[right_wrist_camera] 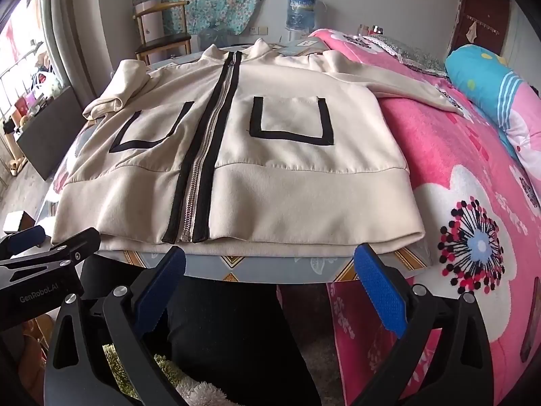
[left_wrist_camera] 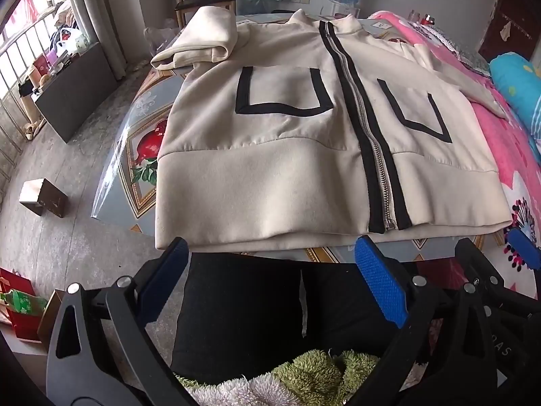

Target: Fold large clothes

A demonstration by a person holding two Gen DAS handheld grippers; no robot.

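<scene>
Right now we hold both tools just short of the near edge of the desk (right_wrist_camera: pixel 304 265), and neither touches the cloth: the left gripper (left_wrist_camera: pixel 270 264) has its jaws spread wide with nothing between them, and the right gripper (right_wrist_camera: pixel 268 267) stands the same, wide and empty. The cream jacket (left_wrist_camera: pixel 270 169) lies front up on the desk, zipped shut, its hem band toward us at six o'clock and its collar away at twelve. In the left wrist view the left sleeve (left_wrist_camera: pixel 203 40) is bunched over the shoulder at about eleven o'clock; in the right wrist view the other sleeve (right_wrist_camera: pixel 405 81) trails off toward two o'clock onto the pink blanket (right_wrist_camera: pixel 473 176). We judge the fabric soft, thickish and limp, likely to sag and drag rather than keep a shape, with the metal zipper (left_wrist_camera: pixel 368 142) making a slightly stiffer line down the middle. The double-layered hem band looks like the firmest hold, one corner for each tool, or a cuff for turning a sleeve in first.
</scene>
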